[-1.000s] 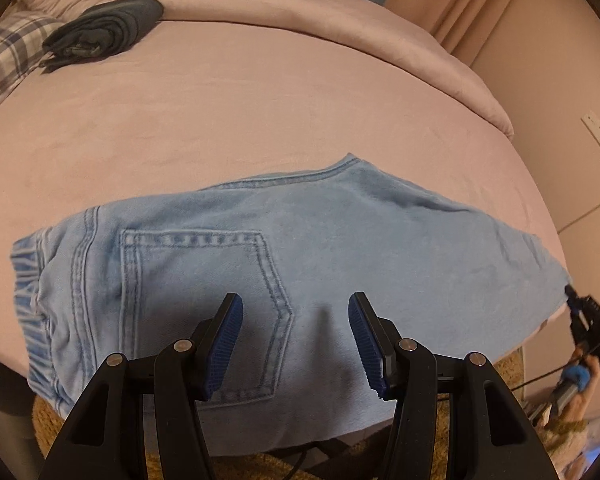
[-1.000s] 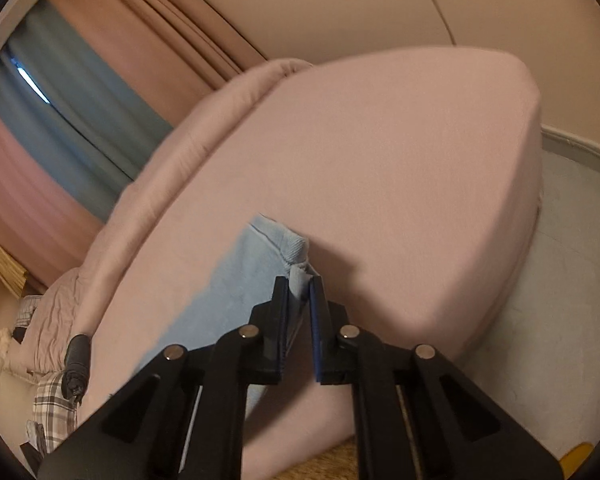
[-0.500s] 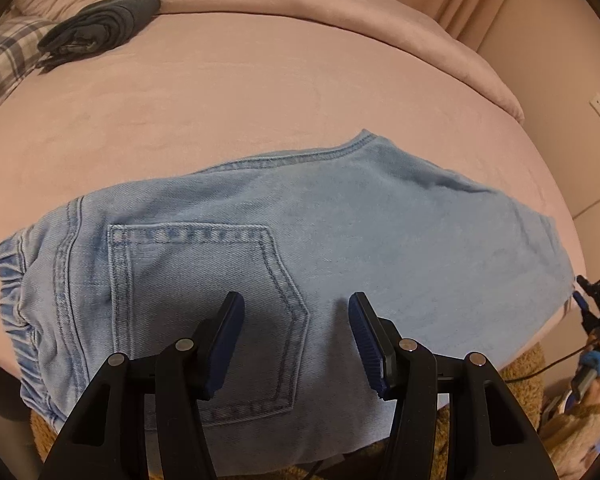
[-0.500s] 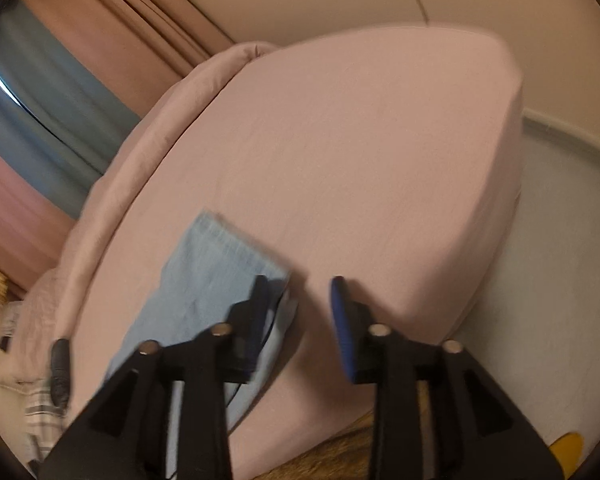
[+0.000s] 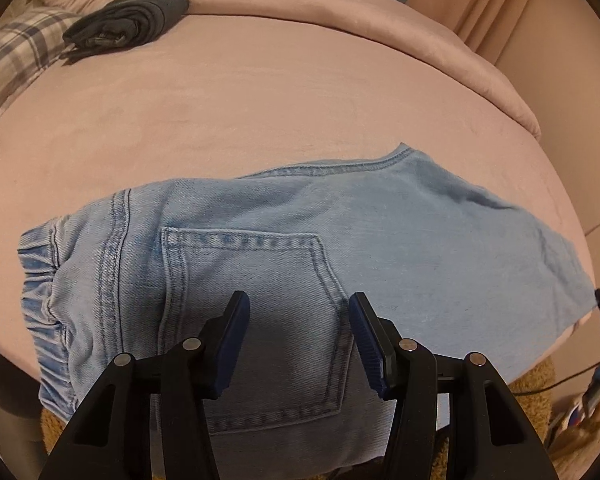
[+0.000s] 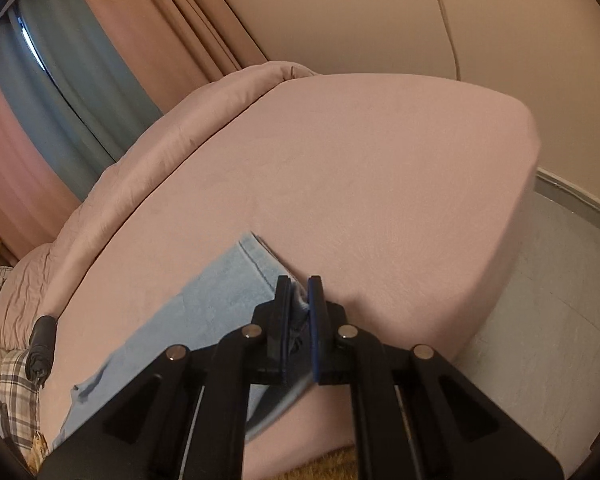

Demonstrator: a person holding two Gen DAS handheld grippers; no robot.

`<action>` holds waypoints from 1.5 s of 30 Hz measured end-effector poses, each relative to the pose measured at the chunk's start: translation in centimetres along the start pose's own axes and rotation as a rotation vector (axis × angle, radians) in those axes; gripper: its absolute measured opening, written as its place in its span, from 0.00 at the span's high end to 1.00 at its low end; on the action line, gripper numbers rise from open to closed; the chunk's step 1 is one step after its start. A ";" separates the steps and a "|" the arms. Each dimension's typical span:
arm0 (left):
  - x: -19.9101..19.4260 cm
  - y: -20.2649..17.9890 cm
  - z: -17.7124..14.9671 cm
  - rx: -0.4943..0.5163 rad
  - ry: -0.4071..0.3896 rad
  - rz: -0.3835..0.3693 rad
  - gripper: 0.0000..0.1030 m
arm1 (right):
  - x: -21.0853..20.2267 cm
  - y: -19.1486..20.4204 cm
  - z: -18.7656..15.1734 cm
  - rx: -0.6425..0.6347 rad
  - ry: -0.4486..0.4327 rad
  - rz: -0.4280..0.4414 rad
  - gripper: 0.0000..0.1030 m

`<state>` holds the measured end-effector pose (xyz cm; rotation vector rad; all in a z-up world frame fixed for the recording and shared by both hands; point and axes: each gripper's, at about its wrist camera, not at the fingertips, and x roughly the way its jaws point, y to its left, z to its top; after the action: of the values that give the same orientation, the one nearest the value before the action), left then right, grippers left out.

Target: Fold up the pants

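The pink bed carries the light-blue pants along its near edge. I have my left gripper spread wide over the back pocket, while my right gripper pinches the hem at the bed's near corner.

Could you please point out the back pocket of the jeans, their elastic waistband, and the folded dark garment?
back pocket [image 5: 256, 292], left wrist view, pocket's middle.
elastic waistband [image 5: 36, 280], left wrist view, gathered edge.
folded dark garment [image 5: 128, 22], left wrist view, top fold.

A home bedroom: wide bed under a pink fitted sheet, plaid pillow, long pink-and-blue curtains behind.
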<state>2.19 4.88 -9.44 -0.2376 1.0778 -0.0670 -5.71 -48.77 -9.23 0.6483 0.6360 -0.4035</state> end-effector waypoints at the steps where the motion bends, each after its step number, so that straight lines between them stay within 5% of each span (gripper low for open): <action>1: 0.0 0.0 0.0 0.003 0.001 0.002 0.47 | 0.0 -0.5 -0.2 -0.001 0.009 -0.007 0.92; 5: 0.0 -0.1 0.0 0.034 0.007 0.018 0.47 | 3.5 -2.1 -0.7 0.045 0.098 -0.035 0.92; 22: -1.2 -0.6 -0.4 0.018 0.007 0.041 0.47 | 4.3 -0.5 -1.1 -0.094 0.086 -0.152 0.90; 27: -3.1 -5.0 -0.3 0.108 -0.033 -0.195 0.47 | 3.8 -0.6 -1.5 -0.119 0.083 -0.188 0.89; 29: -2.9 -6.9 -0.3 0.148 -0.027 -0.230 0.47 | 3.7 -0.5 -1.6 -0.127 0.079 -0.195 0.88; 33: -1.2 -10.0 -0.6 0.202 -0.011 -0.215 0.47 | 3.6 -0.3 -1.8 -0.145 0.074 -0.210 0.87; 38: 2.4 -10.6 -1.4 0.185 0.100 -0.183 0.48 | 3.7 -0.4 -1.6 -0.152 0.077 -0.202 0.87; 45: 2.4 -10.3 -2.1 0.187 0.071 -0.133 0.56 | 3.8 -0.8 -1.6 -0.144 0.077 -0.192 0.86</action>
<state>2.15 -5.83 -10.17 -0.1387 1.1175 -0.2966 -4.01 -48.87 -13.11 0.4684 0.7971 -0.5080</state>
